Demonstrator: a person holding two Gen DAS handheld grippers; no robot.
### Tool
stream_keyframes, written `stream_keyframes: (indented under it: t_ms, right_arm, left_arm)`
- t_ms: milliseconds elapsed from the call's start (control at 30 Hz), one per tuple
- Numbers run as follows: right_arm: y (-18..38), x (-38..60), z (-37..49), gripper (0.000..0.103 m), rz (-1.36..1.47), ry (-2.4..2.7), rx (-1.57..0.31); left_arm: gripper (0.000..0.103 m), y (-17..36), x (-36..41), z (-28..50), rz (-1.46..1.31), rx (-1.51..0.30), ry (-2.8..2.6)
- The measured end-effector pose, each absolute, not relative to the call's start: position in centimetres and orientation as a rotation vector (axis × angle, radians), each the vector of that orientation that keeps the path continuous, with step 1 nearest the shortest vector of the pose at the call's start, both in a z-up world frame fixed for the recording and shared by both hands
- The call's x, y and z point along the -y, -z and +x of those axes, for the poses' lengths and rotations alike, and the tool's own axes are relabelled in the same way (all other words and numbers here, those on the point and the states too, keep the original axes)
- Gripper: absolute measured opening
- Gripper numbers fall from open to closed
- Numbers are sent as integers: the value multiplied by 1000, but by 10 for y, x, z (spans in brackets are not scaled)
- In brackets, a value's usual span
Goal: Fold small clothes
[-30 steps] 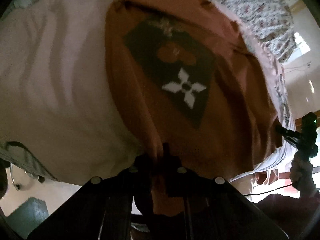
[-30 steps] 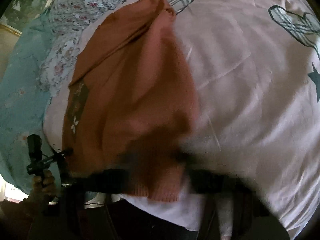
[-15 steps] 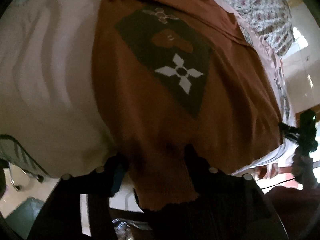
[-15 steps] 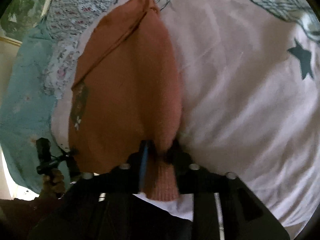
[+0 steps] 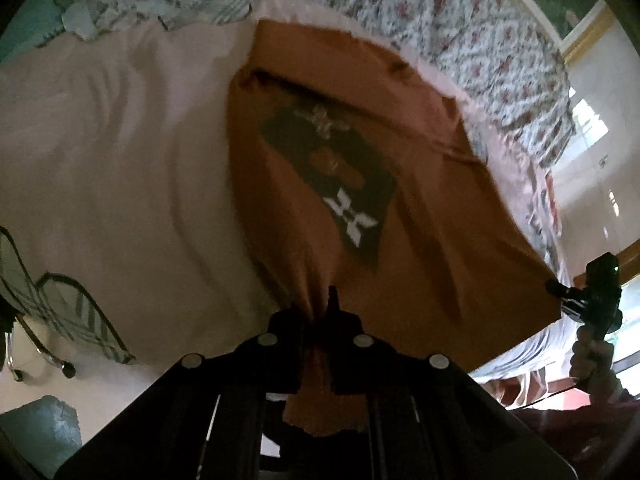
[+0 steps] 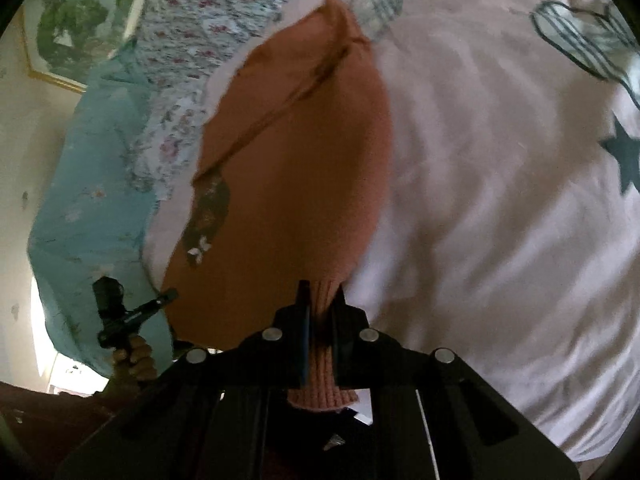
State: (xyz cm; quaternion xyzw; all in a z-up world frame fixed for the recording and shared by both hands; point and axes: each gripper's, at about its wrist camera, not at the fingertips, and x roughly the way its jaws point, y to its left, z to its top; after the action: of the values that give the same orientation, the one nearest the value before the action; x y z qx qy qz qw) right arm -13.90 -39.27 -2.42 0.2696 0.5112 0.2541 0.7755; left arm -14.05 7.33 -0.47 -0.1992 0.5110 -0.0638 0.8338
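A small rust-orange sweater (image 5: 420, 216) lies spread on the bed, on a pale pink sheet (image 5: 120, 168), with its near hem edge lifted off the sheet by both grippers. Its front carries a dark diamond-shaped patch (image 5: 332, 176) with a white cross-like flower at the near tip and an orange shape in the middle. The left gripper (image 5: 320, 312) has its jaws pressed together on a bunched fold of the sweater's lower edge, and a flap of orange fabric hangs down behind them toward the camera. The right gripper (image 6: 320, 300) has its jaws pinching the ribbed hem (image 6: 322, 388), a strip of which passes between them and ends just under the camera. From the right wrist view the sweater (image 6: 296, 168) runs away from the jaws in a long oval, a fold seam crossing its far half, and the left gripper (image 6: 160, 300) is seen at its left corner, held in a hand (image 6: 134, 360). The pink sheet (image 6: 500, 200) bears a dark star (image 6: 624, 160) and plaid outline prints. Beyond the sweater lies a floral-print cover (image 5: 460, 20), and beside it, in the right wrist view, a light blue cloth (image 6: 92, 200). A framed picture (image 6: 76, 28) hangs on the wall.
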Motion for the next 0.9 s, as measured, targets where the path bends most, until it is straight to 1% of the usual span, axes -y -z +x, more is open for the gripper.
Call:
stream_keyframes:
  t_ms: [233,367,467,667,900]
  right_arm:
    - [-29,401,-108,9,608,-582,-976]
    - [-53,399,-66,9,608,-569,-908]
    - [-61,389,-17,9,586,-536,-883]
    - [-64,374,73,9,566,-462,-865]
    - [-48,356,166,9,529,-383,-899]
  left_arm:
    - [6,-52,-90,-103,-453,-951,133]
    - [6,-72,-98,-50,-476,-900,142]
    - [6,-81,-103,-5,-482,-868,148]
    - [6,-78,-116,88,-484,-863,133]
    - [6,-41,-132,166,-487,-940,134]
